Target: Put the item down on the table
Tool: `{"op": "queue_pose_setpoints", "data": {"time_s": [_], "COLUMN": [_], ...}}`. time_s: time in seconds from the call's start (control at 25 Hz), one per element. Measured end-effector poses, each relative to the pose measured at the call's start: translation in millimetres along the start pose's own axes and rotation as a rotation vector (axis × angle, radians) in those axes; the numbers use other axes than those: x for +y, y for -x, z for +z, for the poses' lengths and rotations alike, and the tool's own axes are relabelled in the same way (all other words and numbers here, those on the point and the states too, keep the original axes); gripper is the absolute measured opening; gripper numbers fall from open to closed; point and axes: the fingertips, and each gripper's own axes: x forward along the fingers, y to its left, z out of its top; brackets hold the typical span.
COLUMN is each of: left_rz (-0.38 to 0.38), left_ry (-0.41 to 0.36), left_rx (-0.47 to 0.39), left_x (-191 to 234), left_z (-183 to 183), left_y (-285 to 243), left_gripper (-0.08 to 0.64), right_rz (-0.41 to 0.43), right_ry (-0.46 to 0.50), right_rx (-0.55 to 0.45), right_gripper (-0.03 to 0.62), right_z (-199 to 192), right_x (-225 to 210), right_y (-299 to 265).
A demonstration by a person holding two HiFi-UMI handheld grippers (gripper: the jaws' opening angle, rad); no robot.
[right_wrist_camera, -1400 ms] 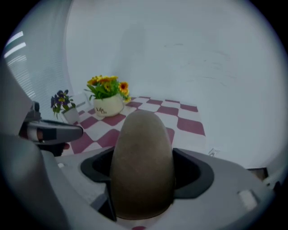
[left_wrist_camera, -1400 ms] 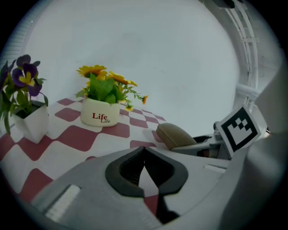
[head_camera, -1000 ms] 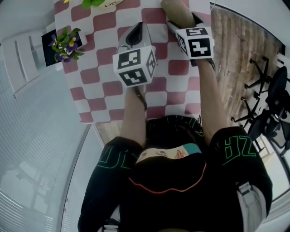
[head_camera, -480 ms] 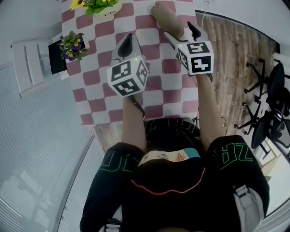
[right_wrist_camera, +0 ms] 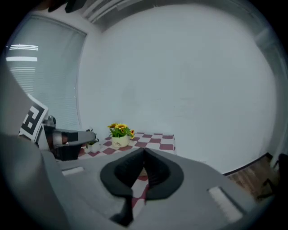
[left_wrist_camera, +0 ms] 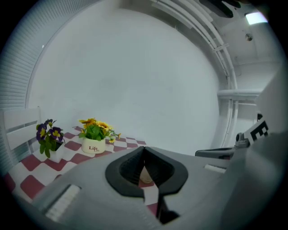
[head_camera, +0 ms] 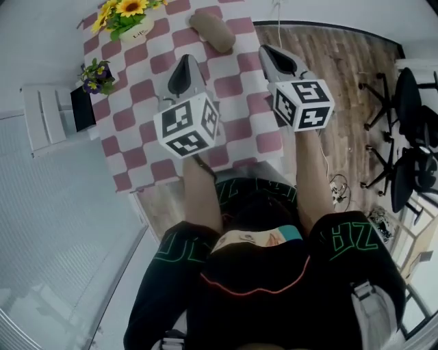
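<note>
Tan oblong item lying free on the checked table, just right of the sunflower pot, touched by neither claw. Left claw pressed shut on nothing, hovering nearer the person than the pot. Right claw likewise closed and empty, farther right of the pot than the item, over the table's edge. Purple flowers left of the pot, nearer the person.

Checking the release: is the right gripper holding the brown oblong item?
No, the brown oblong item lies on the checkered tablecloth, apart from the shut right gripper.
</note>
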Motion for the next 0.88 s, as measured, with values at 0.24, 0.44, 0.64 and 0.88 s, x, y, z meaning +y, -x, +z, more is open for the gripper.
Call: {"op": "queue_pose_setpoints", "data": {"time_s": [0.24, 0.44, 0.64, 0.88], "left_rz": [-0.028, -0.044, -0.039, -0.024], "left_ry": [-0.088, -0.145, -0.199, -0.22], "left_rx": [-0.075, -0.151, -0.185, -0.208], "left_x": [-40, -61, -67, -63], "left_z": [33, 70, 89, 100], "left_y": [39, 62, 80, 89], "left_gripper": [0.009, 0.009, 0.009, 0.009], "right_rz": [-0.032, -0.079, -0.041, -0.007], "right_ry": [-0.003, -0.034, -0.019, 0.017], "right_rx": [-0.117, -0.227, -0.303, -0.331], "right_gripper": [0.003, 0.003, 0.003, 0.003], "right_z": [21, 44, 70, 85], "right_x": [-16, -39, -30, -17], "right_y": [62, 103, 119, 116]}}
